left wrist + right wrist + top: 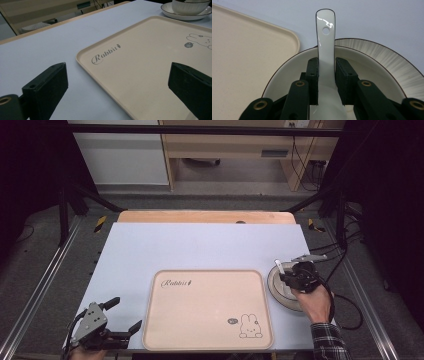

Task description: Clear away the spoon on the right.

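A white ceramic spoon (325, 37) stands in a white bowl (287, 67) on a dark-rimmed saucer (387, 57), right of the beige rabbit tray (207, 310). My right gripper (326, 65) comes down over the bowl, and its pads lie against both sides of the spoon's handle. From above, the right gripper (292, 275) sits over the bowl (282, 290), with the spoon handle (279, 266) poking out to the upper left. My left gripper (126, 312) rests open at the table's front left corner, beside the tray's left edge. Its jaws (117, 75) stand wide with nothing between them.
A pale blue mat (200, 245) covers the wooden table (205, 216). Black frame posts stand at both sides. A cable (345, 295) trails off the table's right edge. In the left gripper view the bowl (190, 6) and saucer (185, 15) sit beyond the tray (145, 62).
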`<action>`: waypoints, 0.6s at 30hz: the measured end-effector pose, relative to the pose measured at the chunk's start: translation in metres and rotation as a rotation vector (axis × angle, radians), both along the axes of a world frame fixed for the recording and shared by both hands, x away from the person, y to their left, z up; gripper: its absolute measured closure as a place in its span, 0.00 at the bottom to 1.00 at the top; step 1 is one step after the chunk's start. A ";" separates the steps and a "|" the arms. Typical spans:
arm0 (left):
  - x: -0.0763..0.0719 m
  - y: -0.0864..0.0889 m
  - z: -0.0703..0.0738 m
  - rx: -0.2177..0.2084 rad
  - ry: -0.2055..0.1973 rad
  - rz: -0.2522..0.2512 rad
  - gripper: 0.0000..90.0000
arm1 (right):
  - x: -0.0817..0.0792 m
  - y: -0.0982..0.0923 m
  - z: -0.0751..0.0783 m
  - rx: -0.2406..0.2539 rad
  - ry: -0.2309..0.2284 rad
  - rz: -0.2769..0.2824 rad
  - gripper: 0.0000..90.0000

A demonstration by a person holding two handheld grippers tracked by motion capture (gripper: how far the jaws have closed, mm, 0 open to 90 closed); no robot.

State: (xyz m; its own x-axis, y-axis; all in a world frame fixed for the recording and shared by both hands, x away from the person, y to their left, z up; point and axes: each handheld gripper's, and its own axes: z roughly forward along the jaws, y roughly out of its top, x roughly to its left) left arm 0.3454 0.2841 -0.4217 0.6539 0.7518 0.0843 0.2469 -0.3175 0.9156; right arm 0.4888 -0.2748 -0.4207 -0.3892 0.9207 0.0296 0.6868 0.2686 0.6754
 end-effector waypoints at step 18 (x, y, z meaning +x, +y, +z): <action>0.000 0.000 0.000 0.003 -0.001 0.001 0.03 | -0.007 0.001 0.024 0.009 -0.002 0.011 0.82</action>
